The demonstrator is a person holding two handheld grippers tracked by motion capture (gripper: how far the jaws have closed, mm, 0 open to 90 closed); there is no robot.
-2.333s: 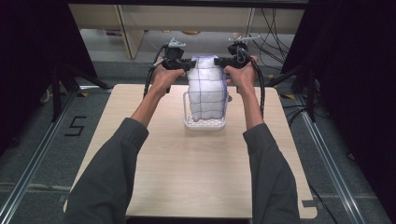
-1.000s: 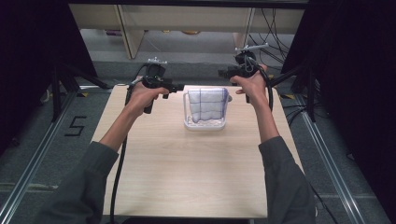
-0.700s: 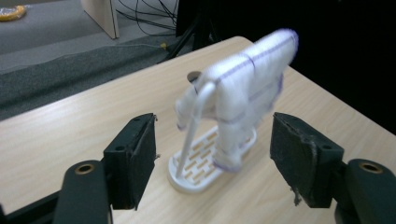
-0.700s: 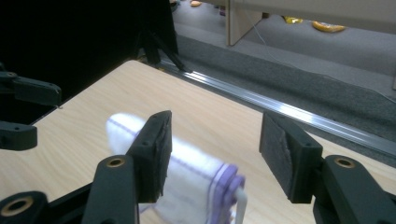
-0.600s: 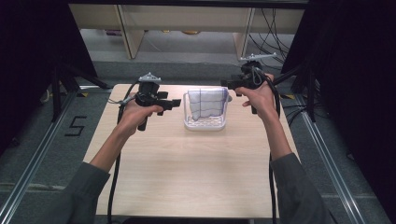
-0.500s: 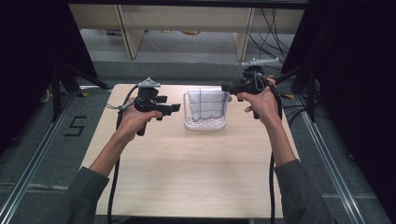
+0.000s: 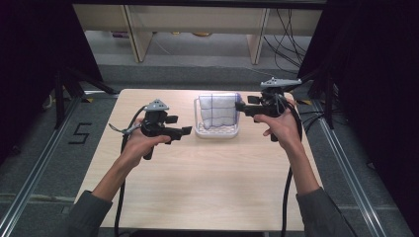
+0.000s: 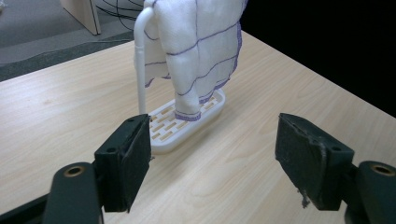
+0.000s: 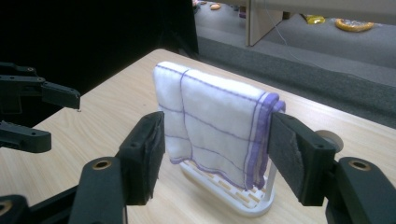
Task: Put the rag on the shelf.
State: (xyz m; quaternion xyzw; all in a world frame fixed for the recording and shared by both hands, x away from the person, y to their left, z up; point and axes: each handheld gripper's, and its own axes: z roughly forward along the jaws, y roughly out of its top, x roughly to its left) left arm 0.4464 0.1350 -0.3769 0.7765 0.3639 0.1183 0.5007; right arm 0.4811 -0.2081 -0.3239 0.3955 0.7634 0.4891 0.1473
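Cloth (image 7: 217,110), white with purple lines, hangs folded over the bar of a white rack (image 7: 216,131) standing on the far middle of the table (image 7: 207,192). Its lower edge reaches down to the slotted base of the rack, as the left gripper view shows.

Your left tool (image 7: 186,130) sits just to the left of the rack, low over the table, pointing toward it. Its jaws stand wide apart and have just been opening; nothing lies between them. In the left gripper view the rack (image 8: 184,125) and cloth (image 8: 198,46) lie ahead of the pads, clear of contact.

Your right tool (image 7: 240,106) sits at the right side of the rack, level with the upper part of the cloth, pointing left. Its jaws are also apart and have just been opening. In the right gripper view the cloth (image 9: 217,121) appears framed between the two pads, but farther off; the pads do not press on it. Your left tool (image 9: 51,114) shows at the left edge of that view.

Both hands grip the tool handles, and the cables trail back toward you across the table.
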